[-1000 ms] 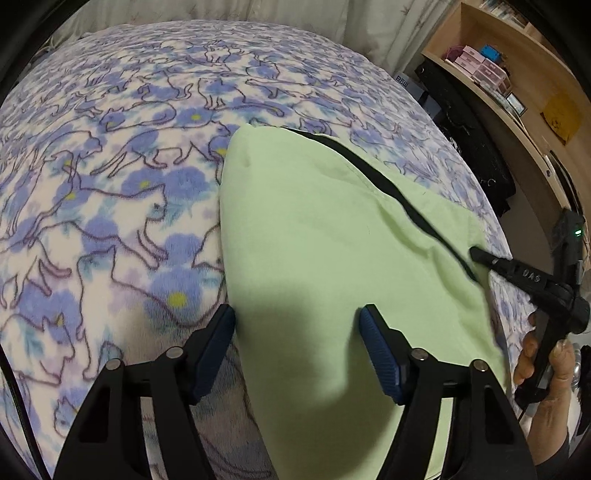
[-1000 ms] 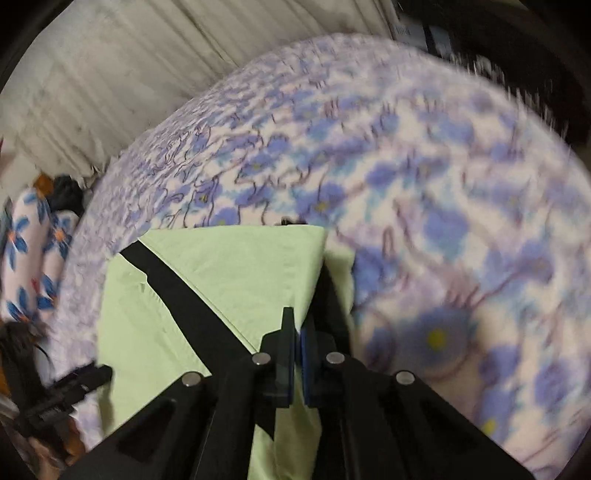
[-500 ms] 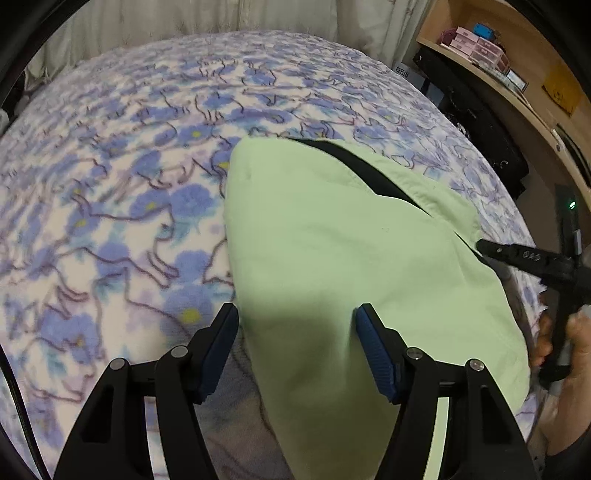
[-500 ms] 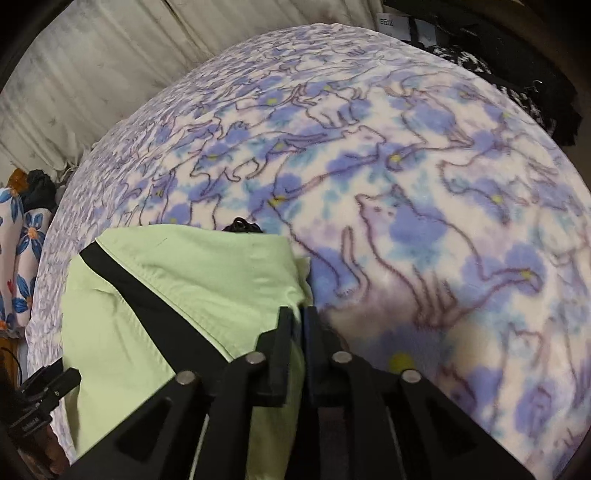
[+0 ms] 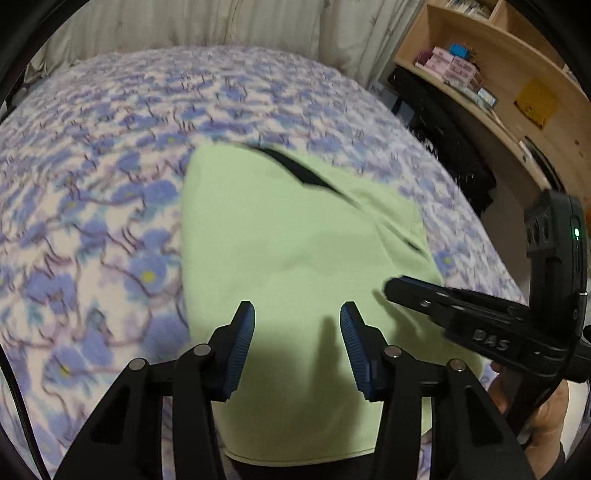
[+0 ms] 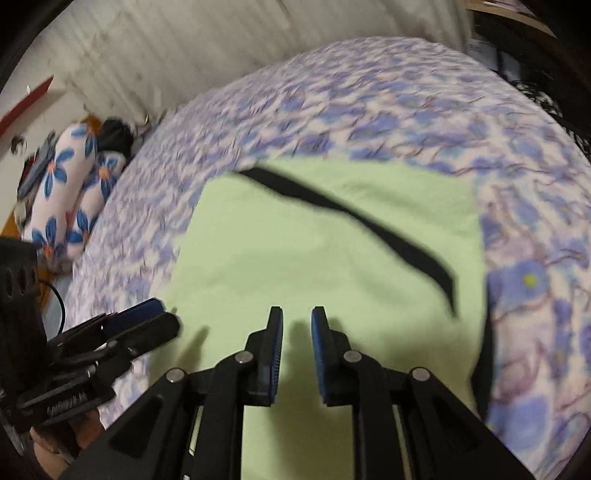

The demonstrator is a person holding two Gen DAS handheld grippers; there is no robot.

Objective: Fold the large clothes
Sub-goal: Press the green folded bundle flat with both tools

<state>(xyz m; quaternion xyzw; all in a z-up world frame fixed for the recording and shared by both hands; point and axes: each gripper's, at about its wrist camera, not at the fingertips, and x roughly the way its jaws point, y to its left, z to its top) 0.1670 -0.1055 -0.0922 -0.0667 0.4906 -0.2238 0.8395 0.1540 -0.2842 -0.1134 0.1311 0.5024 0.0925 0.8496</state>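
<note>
A light green garment (image 5: 295, 243) with a black stripe (image 5: 295, 170) lies folded on the blue floral bedspread (image 5: 92, 184). It also shows in the right wrist view (image 6: 332, 266), stripe (image 6: 369, 221) running diagonally. My left gripper (image 5: 297, 317) is open and empty, hovering over the garment's near part. My right gripper (image 6: 297, 325) is slightly open and empty above the garment; it appears at the right of the left wrist view (image 5: 443, 302). The left gripper shows at the lower left of the right wrist view (image 6: 140, 325).
A wooden shelf unit (image 5: 498, 74) with boxes stands right of the bed. A black item (image 5: 443, 147) sits on the floor below it. Floral pillows (image 6: 74, 184) lie at the bed's far left. A curtain (image 5: 184, 26) hangs behind.
My right gripper let go of the garment's edge, opened a little and drew back over the cloth. The fold now lies flat. My left gripper moved right over the garment.
</note>
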